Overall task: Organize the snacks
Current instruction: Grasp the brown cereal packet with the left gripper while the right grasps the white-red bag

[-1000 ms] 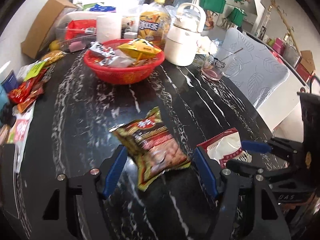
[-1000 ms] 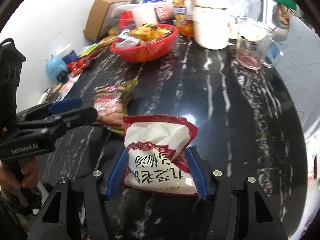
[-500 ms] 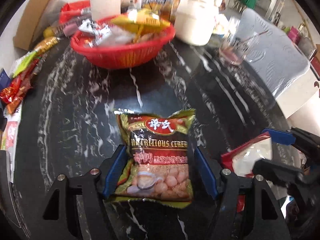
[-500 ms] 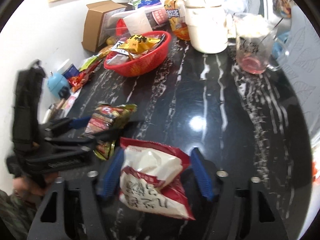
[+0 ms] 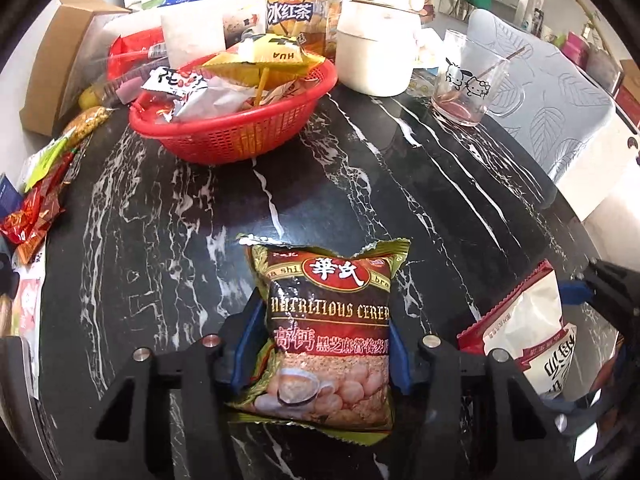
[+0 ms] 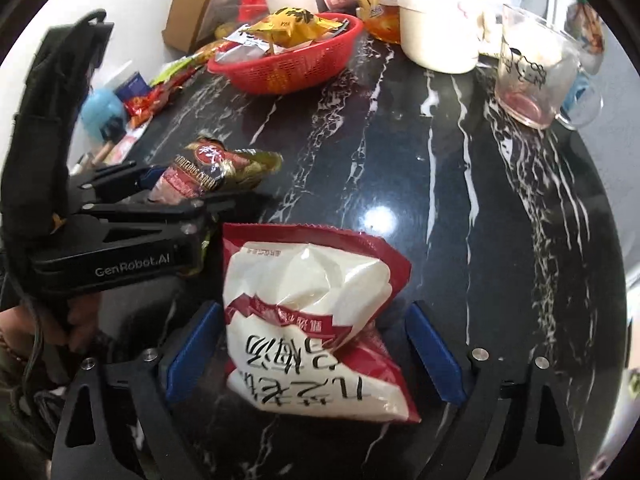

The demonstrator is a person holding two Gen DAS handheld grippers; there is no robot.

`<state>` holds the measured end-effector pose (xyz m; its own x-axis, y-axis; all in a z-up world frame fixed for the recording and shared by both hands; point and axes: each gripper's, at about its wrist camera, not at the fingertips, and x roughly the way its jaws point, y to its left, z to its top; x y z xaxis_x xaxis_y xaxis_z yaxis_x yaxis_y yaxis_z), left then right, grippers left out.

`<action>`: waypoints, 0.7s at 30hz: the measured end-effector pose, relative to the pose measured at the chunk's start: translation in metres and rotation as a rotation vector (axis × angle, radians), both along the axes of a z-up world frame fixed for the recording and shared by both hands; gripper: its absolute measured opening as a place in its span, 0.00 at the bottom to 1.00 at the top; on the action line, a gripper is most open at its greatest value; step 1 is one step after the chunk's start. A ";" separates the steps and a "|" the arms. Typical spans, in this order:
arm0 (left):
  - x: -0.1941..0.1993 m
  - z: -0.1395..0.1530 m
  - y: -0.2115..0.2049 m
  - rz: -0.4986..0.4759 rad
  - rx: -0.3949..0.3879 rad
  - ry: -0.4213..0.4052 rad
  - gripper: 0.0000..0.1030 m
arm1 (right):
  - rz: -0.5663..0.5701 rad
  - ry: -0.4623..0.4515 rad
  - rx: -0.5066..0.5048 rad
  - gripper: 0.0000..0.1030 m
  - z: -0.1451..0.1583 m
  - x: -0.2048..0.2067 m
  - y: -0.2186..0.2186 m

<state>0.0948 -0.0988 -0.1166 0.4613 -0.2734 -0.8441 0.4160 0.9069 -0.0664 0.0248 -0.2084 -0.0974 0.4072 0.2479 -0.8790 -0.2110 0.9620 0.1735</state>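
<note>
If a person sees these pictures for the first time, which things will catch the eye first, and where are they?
First the cereal packet, low in the left wrist view, squeezed between the left gripper pads on the black marble table. Next the red and white bag, lying between the open right gripper pads. Behind them stands a red basket heaped with snacks.

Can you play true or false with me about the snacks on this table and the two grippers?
1. The left gripper squeezes the cereal packet. True; its jaws have just been closing on the packet's sides.
2. The right gripper pinches the red and white bag tight. False; its jaws have just been opening and stand clear of the bag.
3. The red basket is empty. False; snack packets fill it.
4. The glass mug stands upright on the black marble table. True.
5. The cereal packet lies in the basket. False; it is on the table.
</note>
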 end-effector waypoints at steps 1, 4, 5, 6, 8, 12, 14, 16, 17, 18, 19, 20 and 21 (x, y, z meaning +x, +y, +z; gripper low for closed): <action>0.000 0.000 0.001 0.002 -0.001 -0.001 0.50 | 0.003 -0.011 0.000 0.85 0.000 0.002 -0.001; -0.001 0.005 0.010 0.010 0.006 -0.018 0.50 | 0.000 -0.039 -0.030 0.67 0.002 0.007 -0.002; -0.001 0.006 0.014 0.016 0.006 -0.017 0.50 | -0.002 -0.054 -0.038 0.66 0.002 0.009 -0.003; 0.000 0.006 0.017 0.019 0.003 -0.012 0.50 | -0.002 -0.067 -0.036 0.66 0.003 0.011 -0.004; 0.003 0.005 0.026 0.036 -0.024 0.023 0.50 | -0.021 -0.098 -0.028 0.65 0.005 0.015 -0.007; 0.003 0.004 0.039 0.072 -0.057 0.051 0.50 | -0.012 -0.101 0.014 0.65 0.007 0.021 -0.007; 0.001 0.005 0.041 0.082 -0.047 0.040 0.50 | 0.006 -0.095 0.018 0.65 0.005 0.022 -0.001; 0.002 0.004 0.043 0.090 -0.053 0.043 0.50 | 0.031 -0.090 0.009 0.65 0.003 0.022 0.005; 0.003 0.003 0.044 0.094 -0.057 0.049 0.50 | 0.047 -0.090 0.001 0.65 0.001 0.022 0.009; 0.004 0.002 0.044 0.098 -0.060 0.057 0.50 | 0.058 -0.098 -0.006 0.65 0.002 0.022 0.012; 0.006 0.001 0.044 0.100 -0.060 0.062 0.50 | 0.066 -0.099 -0.010 0.65 0.001 0.022 0.014; 0.007 0.001 0.043 0.101 -0.055 0.065 0.50 | 0.075 -0.098 -0.014 0.65 0.001 0.023 0.016; 0.007 0.001 0.043 0.102 -0.051 0.065 0.50 | 0.080 -0.098 -0.015 0.65 0.001 0.024 0.017</action>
